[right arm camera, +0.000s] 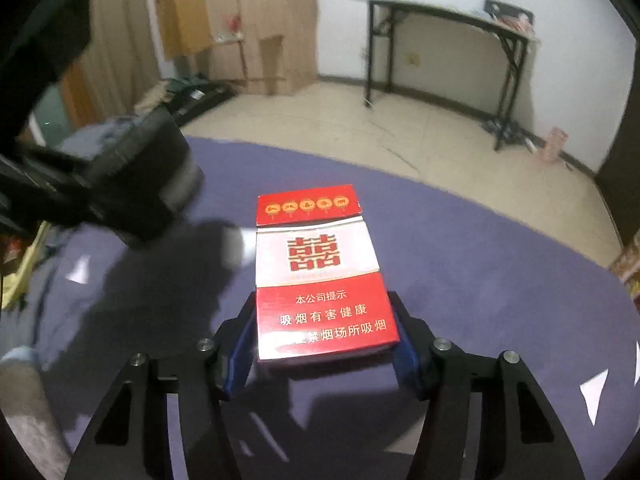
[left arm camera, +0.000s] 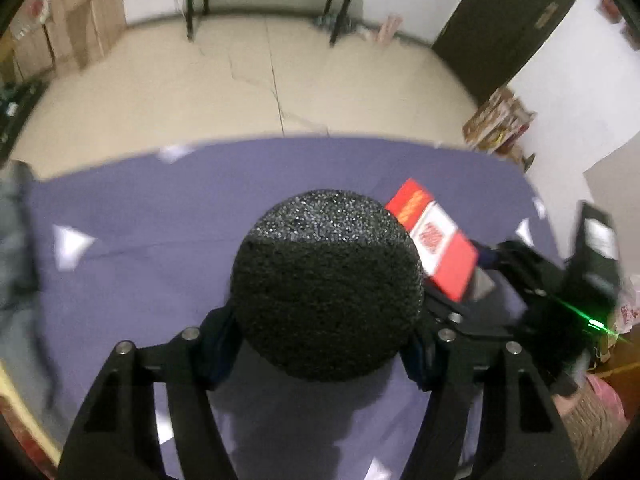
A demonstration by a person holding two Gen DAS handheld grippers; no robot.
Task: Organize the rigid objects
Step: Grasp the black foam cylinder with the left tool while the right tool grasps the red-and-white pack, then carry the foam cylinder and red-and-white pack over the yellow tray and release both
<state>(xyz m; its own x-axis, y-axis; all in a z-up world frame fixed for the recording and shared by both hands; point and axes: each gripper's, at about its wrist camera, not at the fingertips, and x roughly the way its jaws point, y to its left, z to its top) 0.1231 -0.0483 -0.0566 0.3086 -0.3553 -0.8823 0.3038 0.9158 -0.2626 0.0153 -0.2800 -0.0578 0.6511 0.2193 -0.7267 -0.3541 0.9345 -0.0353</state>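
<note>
Now both tongs grip — left tongs [left arm camera: 326,344] a black ball [left arm camera: 326,284], right tongs [right arm camera: 322,350] a red box [right arm camera: 320,276].

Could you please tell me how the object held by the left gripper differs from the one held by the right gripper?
The black ball is round, rough and speckled; the cigarette box is flat, rectangular and smooth. The ball is plain black, while the box is red and white with printed characters. Both are clamped between blue-padded fingers over the purple cloth.
</note>
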